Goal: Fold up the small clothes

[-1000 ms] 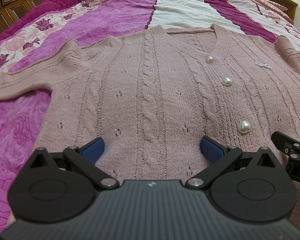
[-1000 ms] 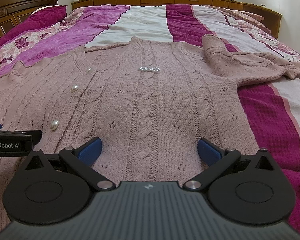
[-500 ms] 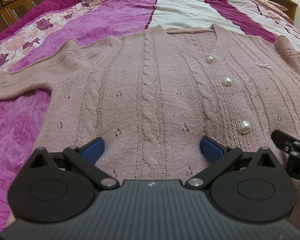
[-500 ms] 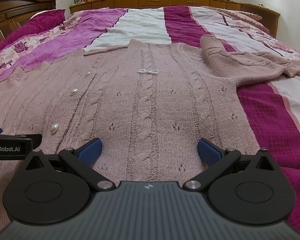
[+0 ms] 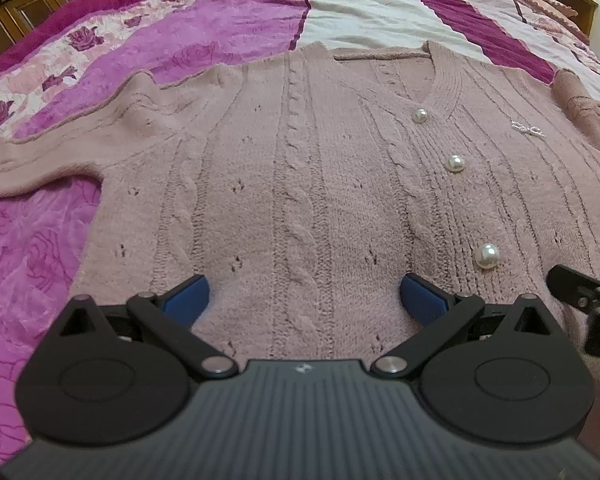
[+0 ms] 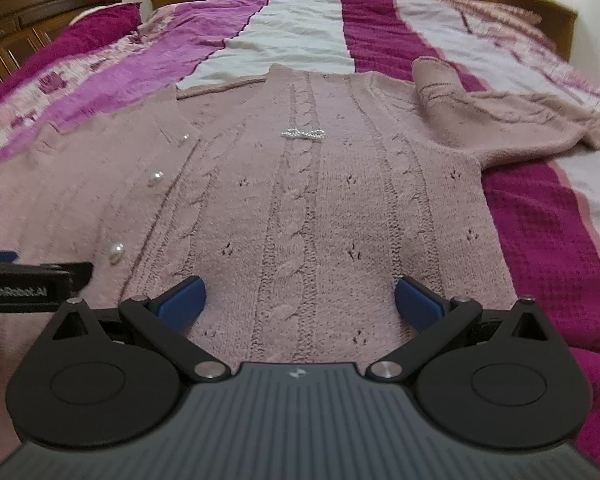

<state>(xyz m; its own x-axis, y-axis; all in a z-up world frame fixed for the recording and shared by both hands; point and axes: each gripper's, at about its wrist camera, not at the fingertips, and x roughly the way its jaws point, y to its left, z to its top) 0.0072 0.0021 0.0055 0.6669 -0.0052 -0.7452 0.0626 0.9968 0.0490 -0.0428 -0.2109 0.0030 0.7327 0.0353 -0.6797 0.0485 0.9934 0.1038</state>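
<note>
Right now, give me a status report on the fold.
Left gripper open, right gripper open, both empty. Pink cardigan flat on bed, unfolded, buttoned. Nothing in the way.

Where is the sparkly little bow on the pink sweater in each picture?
Left wrist view: the sparkly bow is far to the right, right of the top pearl button.
Right wrist view: the bow sits near the middle, on the cable stripe, up and right of the buttons.
Shared landmark: the lowest pearl button, at and, on the pink sweater.
</note>
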